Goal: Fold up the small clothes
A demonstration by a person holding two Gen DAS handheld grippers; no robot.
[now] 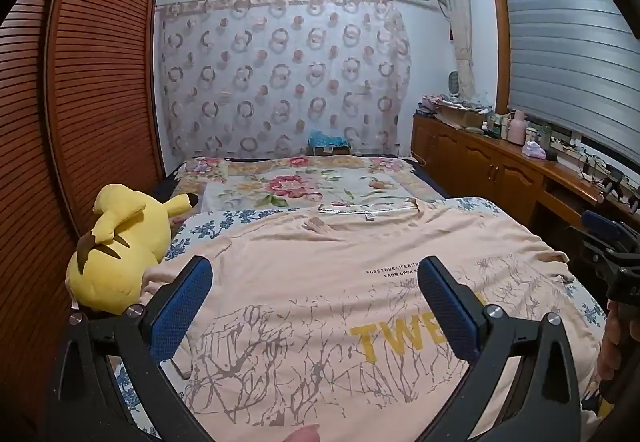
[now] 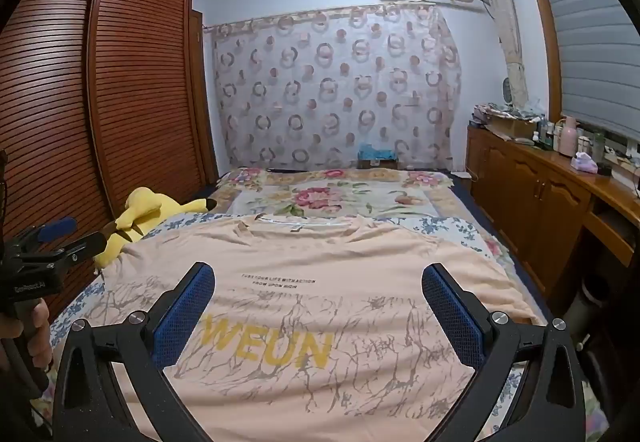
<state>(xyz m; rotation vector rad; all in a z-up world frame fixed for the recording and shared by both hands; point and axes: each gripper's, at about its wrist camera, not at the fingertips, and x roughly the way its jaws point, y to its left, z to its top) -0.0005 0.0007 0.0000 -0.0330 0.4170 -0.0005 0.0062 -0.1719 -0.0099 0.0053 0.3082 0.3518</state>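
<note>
A peach T-shirt (image 1: pixel 320 282) (image 2: pixel 320 282) lies spread flat on the bed, print side up, with yellow letters and a brown branch pattern; its collar is at the far end. My left gripper (image 1: pixel 316 274) hovers open over the shirt's near left part, nothing between its blue pads. Over the near right part hangs my right gripper (image 2: pixel 318 280), also open and empty. Each gripper shows at the edge of the other's view: the right one (image 1: pixel 612 242) and the left one (image 2: pixel 52 238), held by a hand.
A yellow plush toy (image 1: pixel 120 246) (image 2: pixel 148 213) lies at the shirt's left edge, beside the slatted wooden wardrobe (image 1: pixel 80 81). A floral blanket (image 1: pixel 304 185) covers the far bed. A wooden cabinet (image 2: pixel 540 193) with bottles runs along the right wall.
</note>
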